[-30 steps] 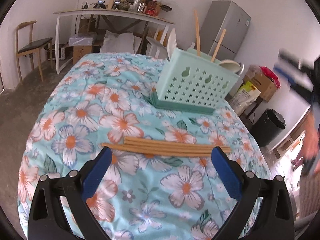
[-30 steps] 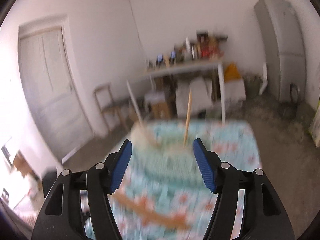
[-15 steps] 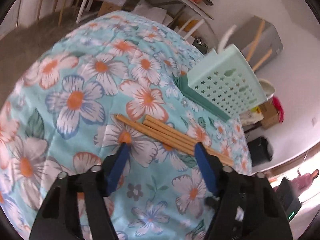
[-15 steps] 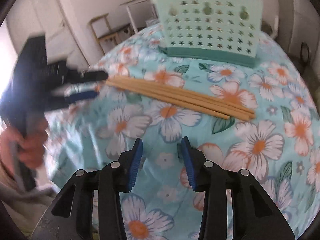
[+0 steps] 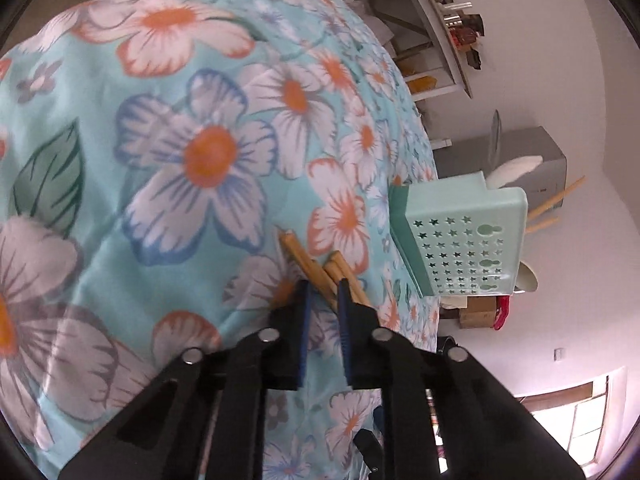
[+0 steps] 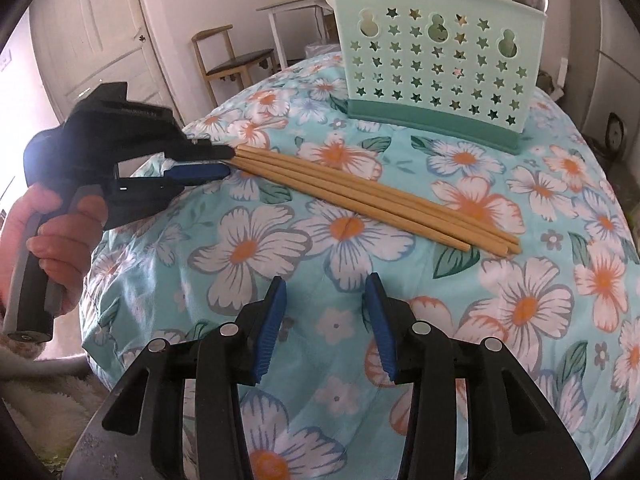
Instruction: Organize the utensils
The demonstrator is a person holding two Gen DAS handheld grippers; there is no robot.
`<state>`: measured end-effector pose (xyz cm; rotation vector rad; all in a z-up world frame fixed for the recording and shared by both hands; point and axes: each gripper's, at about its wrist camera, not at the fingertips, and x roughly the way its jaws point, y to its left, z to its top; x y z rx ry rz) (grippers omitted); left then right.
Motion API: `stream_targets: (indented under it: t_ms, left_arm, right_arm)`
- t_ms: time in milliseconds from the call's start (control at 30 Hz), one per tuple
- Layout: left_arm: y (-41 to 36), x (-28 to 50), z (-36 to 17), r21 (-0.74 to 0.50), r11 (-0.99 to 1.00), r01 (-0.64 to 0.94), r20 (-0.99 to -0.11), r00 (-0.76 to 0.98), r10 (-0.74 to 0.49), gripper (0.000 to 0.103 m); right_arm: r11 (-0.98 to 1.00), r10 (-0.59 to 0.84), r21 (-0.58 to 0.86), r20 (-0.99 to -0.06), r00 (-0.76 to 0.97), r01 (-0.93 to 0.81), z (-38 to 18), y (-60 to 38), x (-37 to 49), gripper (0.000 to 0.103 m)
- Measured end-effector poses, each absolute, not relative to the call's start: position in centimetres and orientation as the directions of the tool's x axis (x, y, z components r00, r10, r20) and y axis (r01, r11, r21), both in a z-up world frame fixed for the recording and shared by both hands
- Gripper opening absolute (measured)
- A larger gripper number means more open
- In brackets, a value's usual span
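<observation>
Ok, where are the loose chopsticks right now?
In the right wrist view the chopsticks lie on the floral tablecloth in front of the mint utensil basket, their left ends at the left hand-held gripper.

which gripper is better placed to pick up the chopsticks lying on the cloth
Left. The left gripper already has its fingers closing around the near ends of the chopsticks, while the right gripper hangs open and empty over bare tablecloth, short of them.

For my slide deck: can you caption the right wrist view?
Left gripper closes on the end of the wooden chopsticks on the floral tablecloth; right gripper hovers open before the mint utensil caddy.
</observation>
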<state>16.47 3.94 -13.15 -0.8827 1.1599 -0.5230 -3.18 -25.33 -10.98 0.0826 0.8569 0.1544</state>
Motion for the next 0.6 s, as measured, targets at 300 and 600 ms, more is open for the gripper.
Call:
stream_targets:
  t_ms: [300,600]
  left_arm:
    - [5.2,15.3,-13.5,-0.842,0.525,-0.126,-0.537,0.307,-0.786,0.004]
    - [5.9,15.6,-13.9,-0.905,0.376,-0.198,-0.423,0.331,-0.843,0.030]
  right_arm:
    - [0.986,0.168,0.134,-0.745,0.645,-0.102,-11.0,-25.3,-3.2,0.041]
    - [0.986,0.169,0.134,-0.745,0.645,-0.103,-11.0,-25.5,-3.3,0.041]
